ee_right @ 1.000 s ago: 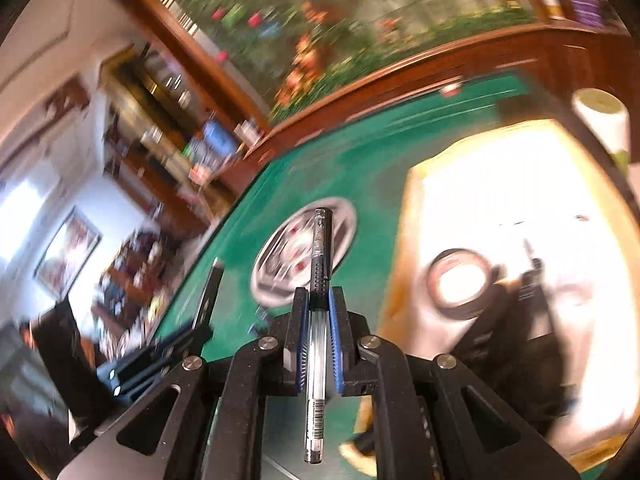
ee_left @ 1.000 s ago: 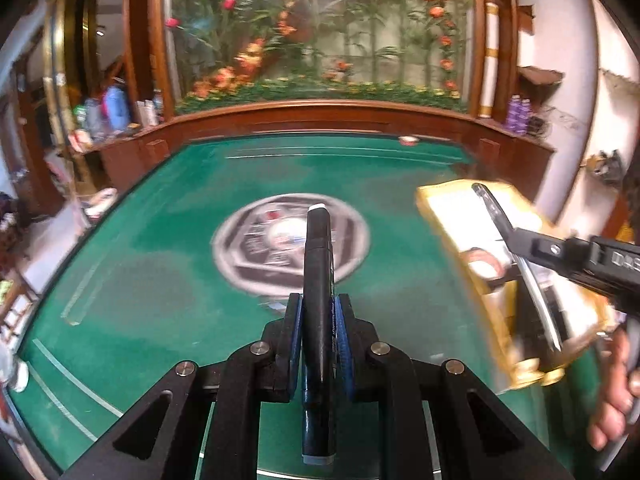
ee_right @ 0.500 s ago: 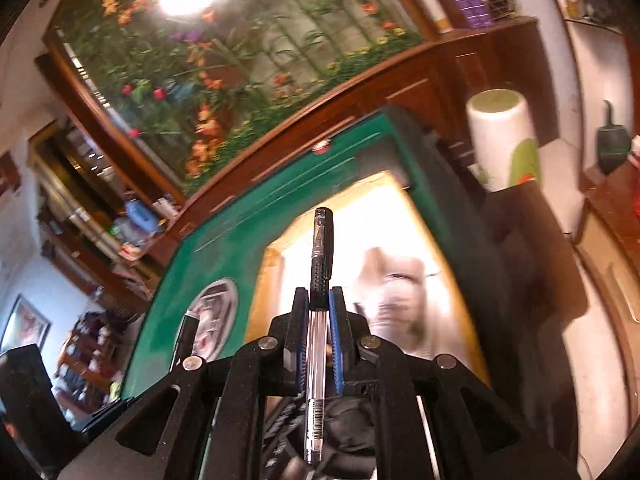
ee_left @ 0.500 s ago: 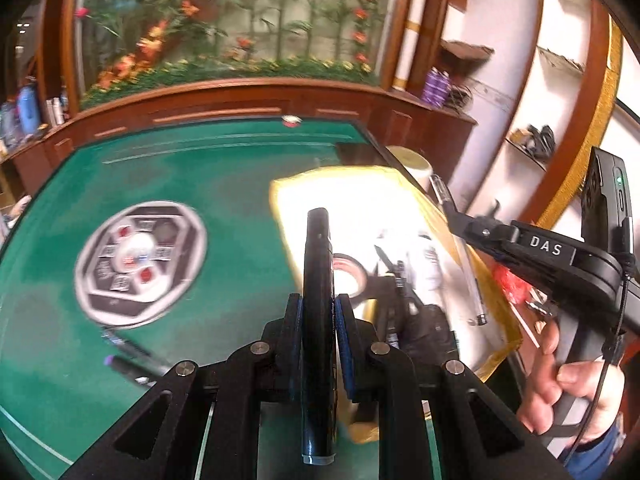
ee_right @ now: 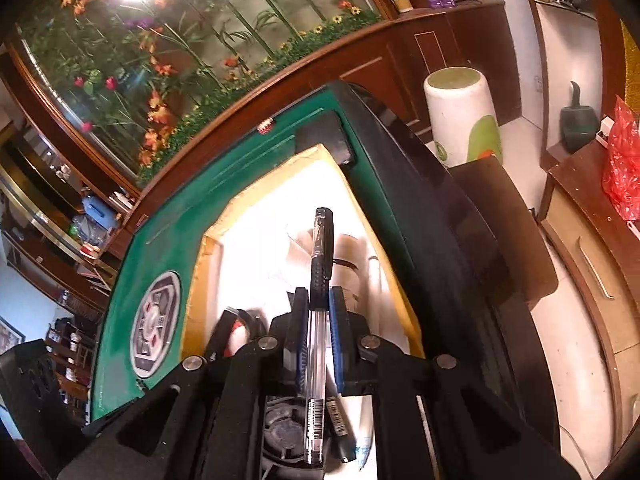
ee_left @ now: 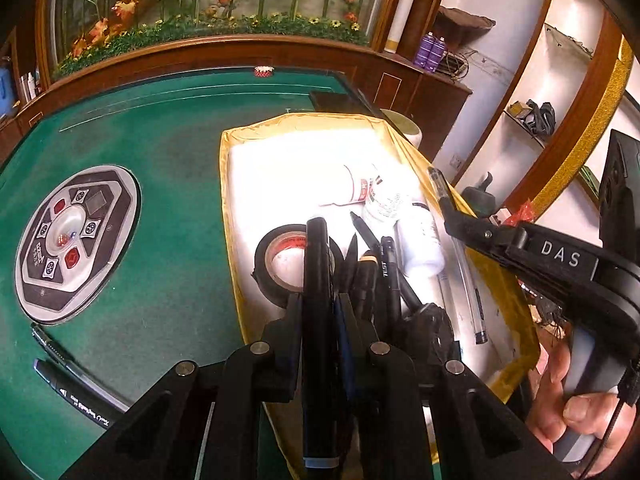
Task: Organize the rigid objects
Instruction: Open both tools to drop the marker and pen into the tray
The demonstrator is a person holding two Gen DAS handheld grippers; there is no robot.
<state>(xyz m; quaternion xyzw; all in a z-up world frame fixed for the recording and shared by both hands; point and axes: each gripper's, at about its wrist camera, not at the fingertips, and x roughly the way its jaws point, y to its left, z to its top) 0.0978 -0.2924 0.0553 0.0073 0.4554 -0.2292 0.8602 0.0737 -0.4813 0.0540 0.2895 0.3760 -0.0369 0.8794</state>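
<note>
Both hand-held grippers, left [ee_left: 318, 304] clenching a black marker [ee_left: 316, 264] and right [ee_right: 318, 320] a clear pen [ee_right: 320, 280], now hover over the yellow box [ee_left: 228, 200], ready for dropping.

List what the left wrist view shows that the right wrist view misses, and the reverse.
Only the left wrist view: two pens lying on the green felt, and the right tool from outside, shut on a clear pen. Only the right wrist view: a white stool and a red bag beyond the table. Both: the yellow-rimmed tray, the tape roll, and the left tool gripping a black marker.
</note>
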